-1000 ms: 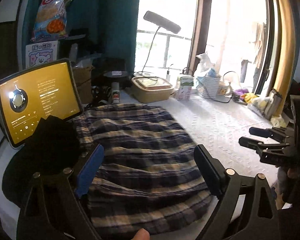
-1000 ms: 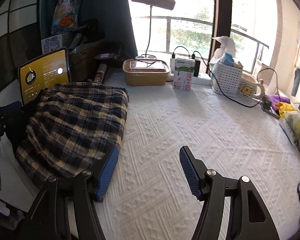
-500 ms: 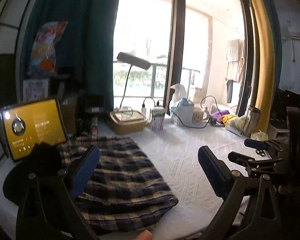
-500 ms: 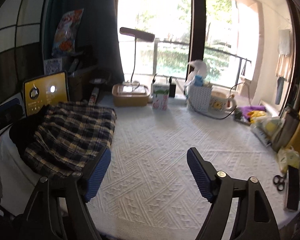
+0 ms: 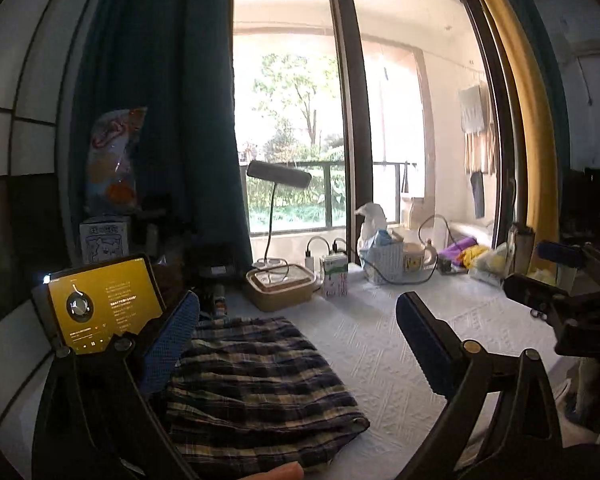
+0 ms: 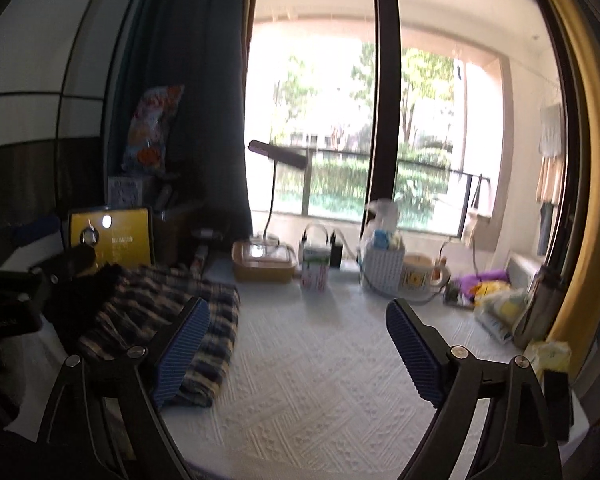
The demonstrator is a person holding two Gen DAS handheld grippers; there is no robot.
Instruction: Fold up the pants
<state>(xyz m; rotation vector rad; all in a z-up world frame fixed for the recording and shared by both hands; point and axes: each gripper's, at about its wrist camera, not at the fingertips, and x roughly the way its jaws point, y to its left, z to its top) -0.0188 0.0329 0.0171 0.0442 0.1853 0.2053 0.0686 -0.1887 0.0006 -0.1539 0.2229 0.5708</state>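
We see the plaid pants (image 5: 252,384) lying folded in a flat stack at the tabletop's (image 5: 380,360) near left corner, beside the tablet (image 5: 100,304). Our left tool (image 5: 296,344) stands wide and empty above them; the right tool (image 6: 296,344) is opening, nothing between its jaws. We judge the cloth light, soft and limp, so any further fold means pinching a doubled edge or corner, not the loose middle

Daylight floods through a tall window (image 5: 296,152) flanked by a dark teal curtain (image 5: 188,120) above a white-covered table (image 5: 380,344).
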